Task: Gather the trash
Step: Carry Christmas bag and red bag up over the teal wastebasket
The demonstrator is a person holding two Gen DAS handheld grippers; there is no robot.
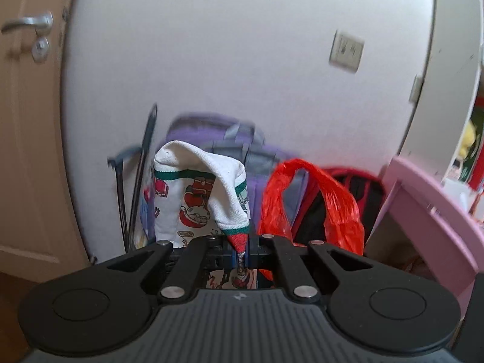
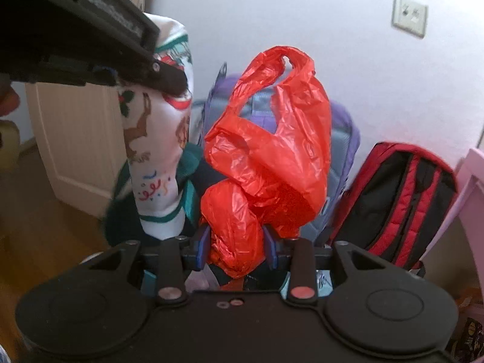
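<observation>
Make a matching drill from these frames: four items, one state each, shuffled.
1 red plastic bag
2 printed white cloth
3 red-and-black backpack
4 wall socket

a leaning on the wall
b mounted on the wall
c pinched in the left gripper
d bunched in the right gripper

Pairs: 1-d, 2-c, 3-a, 4-b

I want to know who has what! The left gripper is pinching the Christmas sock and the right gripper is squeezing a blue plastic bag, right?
Nearly. The left gripper is pinching the Christmas sock, but the plastic bag that the right gripper is squeezing is red, not blue. The right wrist view shows it plainly.
</observation>
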